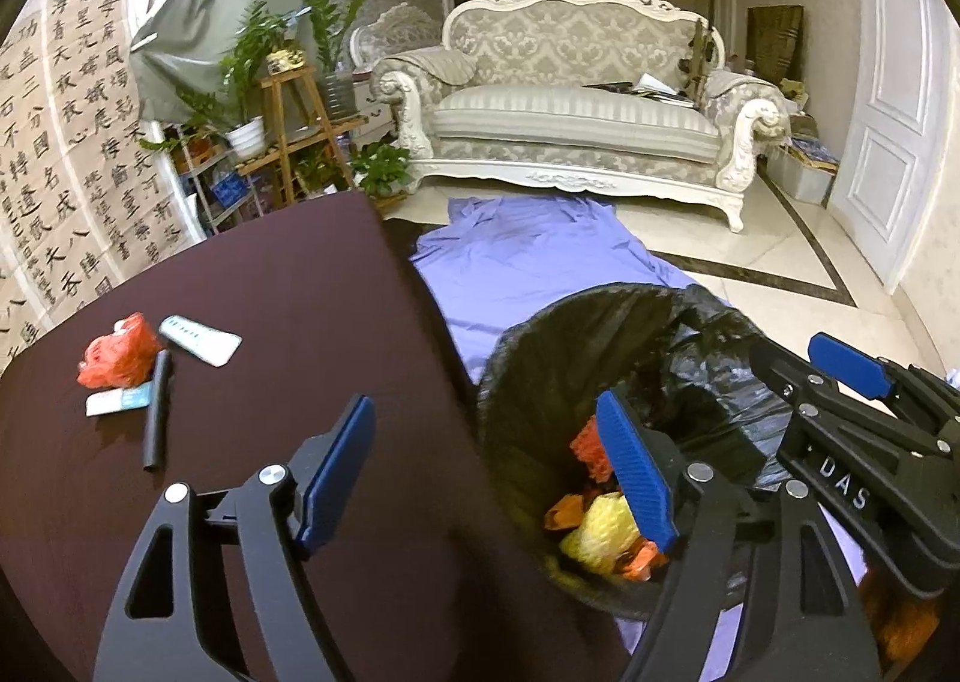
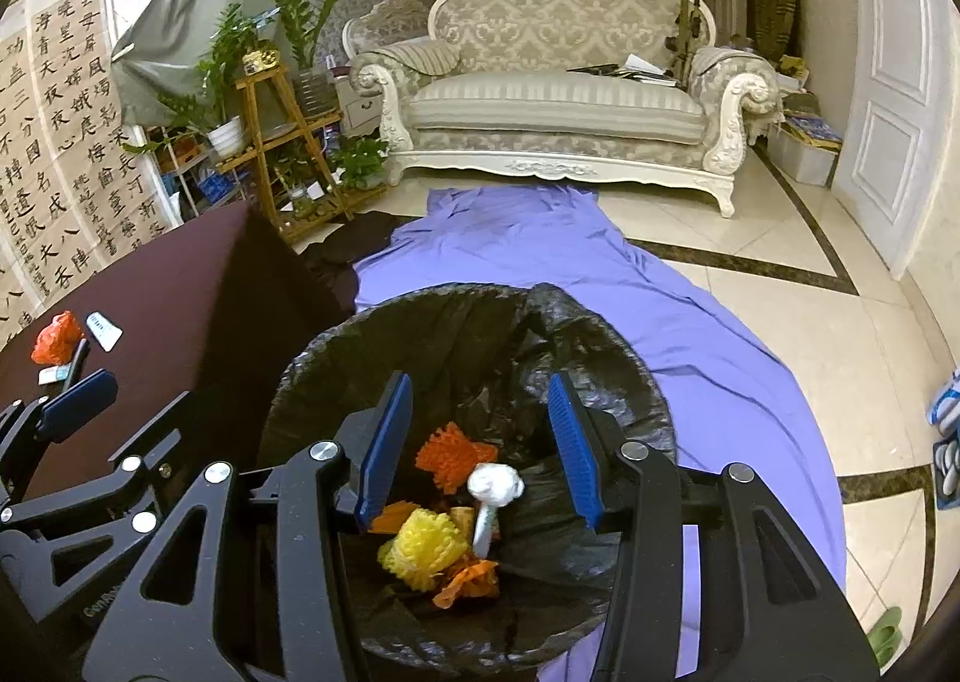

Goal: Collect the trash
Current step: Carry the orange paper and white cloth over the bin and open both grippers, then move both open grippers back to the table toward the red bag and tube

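Right gripper point(image 2: 480, 442) is hovering over the black-lined trash bin point(image 2: 630, 382), fingers point(image 2: 384, 448) spread wide, gripping nothing; a white crumpled wad point(image 2: 495, 484) is sitting between them inside the bin, whether falling or resting cannot be told. Orange mesh point(image 2: 447, 457), yellow mesh point(image 2: 423, 547) and orange scraps are lying at the bin bottom. Left gripper point(image 1: 486, 478) is also spread wide and empty, one finger point(image 1: 333, 475) above the dark table point(image 1: 270, 292), the other over the bin rim. Remaining trash is lying near the table's left edge: red crumpled bag point(image 1: 117, 352), white packet point(image 1: 201, 340), black tube point(image 1: 157, 412), small blue-white wrapper point(image 1: 117, 401), all touching or just beside each other. Bin is standing on purple cloth point(image 2: 690, 334) beside the table.
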{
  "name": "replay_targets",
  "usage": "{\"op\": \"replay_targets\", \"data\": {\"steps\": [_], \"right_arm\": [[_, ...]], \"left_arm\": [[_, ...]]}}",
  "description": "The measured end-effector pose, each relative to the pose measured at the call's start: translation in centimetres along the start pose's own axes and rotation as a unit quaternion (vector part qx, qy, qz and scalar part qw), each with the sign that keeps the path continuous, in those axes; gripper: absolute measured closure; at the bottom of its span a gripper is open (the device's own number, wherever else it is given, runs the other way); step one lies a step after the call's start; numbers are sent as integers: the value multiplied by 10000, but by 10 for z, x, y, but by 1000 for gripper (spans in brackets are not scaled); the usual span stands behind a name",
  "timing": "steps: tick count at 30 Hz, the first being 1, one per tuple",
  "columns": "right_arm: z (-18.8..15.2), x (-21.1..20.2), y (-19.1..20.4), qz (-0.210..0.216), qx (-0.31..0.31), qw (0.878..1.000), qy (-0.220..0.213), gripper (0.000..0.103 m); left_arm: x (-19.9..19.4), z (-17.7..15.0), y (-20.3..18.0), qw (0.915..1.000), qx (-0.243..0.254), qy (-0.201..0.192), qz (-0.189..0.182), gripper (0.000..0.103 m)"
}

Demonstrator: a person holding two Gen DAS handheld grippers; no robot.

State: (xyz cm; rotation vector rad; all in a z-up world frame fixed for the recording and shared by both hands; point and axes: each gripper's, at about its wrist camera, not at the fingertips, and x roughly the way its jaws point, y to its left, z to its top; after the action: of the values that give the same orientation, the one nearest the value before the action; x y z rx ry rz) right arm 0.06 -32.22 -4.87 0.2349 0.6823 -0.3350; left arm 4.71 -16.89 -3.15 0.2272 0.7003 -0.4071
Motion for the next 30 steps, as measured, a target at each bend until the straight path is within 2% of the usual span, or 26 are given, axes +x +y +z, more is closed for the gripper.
{"op": "replay_targets", "data": {"steps": [9,18,30], "right_arm": [[2,3,58,459,-422,9980,111,57],[4,4,133,961,-973,9905,141,57],[10,24,209,1389,-1482,9783,404,57]], "left_arm": [[-16,-12,60,9982,-353,31,487,29],[-20,-25,132,9901,-910,135,1060,29],[-14,-35,183,9827,-1194,307,1383,29]]}}
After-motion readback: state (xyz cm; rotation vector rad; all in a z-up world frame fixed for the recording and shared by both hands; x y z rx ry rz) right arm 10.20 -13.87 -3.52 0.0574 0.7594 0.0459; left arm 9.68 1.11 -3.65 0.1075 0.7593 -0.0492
